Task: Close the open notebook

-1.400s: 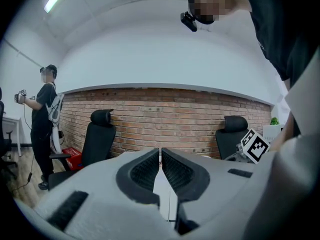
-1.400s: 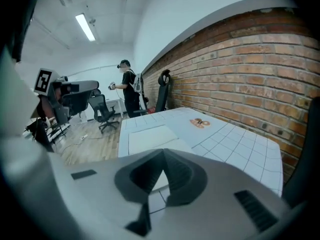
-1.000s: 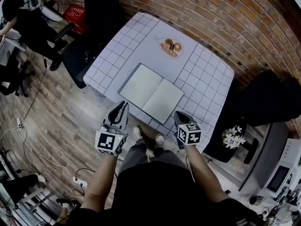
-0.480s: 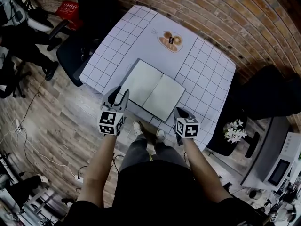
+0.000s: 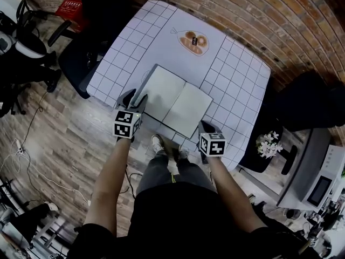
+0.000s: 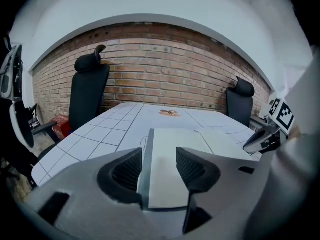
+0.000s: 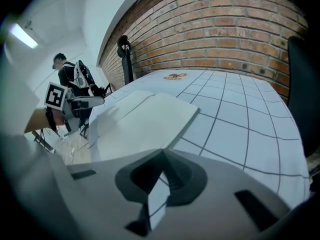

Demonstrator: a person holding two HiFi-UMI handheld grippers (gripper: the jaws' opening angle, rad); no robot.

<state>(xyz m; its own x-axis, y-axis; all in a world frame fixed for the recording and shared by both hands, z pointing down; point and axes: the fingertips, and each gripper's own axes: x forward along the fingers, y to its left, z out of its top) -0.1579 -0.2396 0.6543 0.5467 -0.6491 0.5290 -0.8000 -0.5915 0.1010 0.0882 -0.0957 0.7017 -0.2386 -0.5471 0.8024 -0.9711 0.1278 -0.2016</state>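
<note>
The open notebook (image 5: pixel 172 100) lies flat with blank white pages on the grid-patterned table (image 5: pixel 237 85). My left gripper (image 5: pixel 133 96) is at the notebook's near left corner. Its jaws are open and have just been opening. In the left gripper view (image 6: pixel 158 156) the left page (image 6: pixel 172 139) shows in the gap, with no pad pressing on it. My right gripper (image 5: pixel 204 126) hangs at the table's near edge, just right of the notebook's near right corner. In the right gripper view (image 7: pixel 161 158) its fingertips meet, shut on nothing, and the notebook (image 7: pixel 145 118) lies ahead to the left.
A bag of pastries (image 5: pixel 194 41) lies at the far side of the table. Black chairs (image 5: pixel 81 58) stand left and right of it, against a brick wall (image 5: pixel 259 15). White flowers (image 5: pixel 268 154) and a red crate (image 5: pixel 69 7) sit on the floor.
My left gripper has moved forward and down to the notebook's near left corner, and its jaws have gone from shut to open. The right gripper has sunk a little.
</note>
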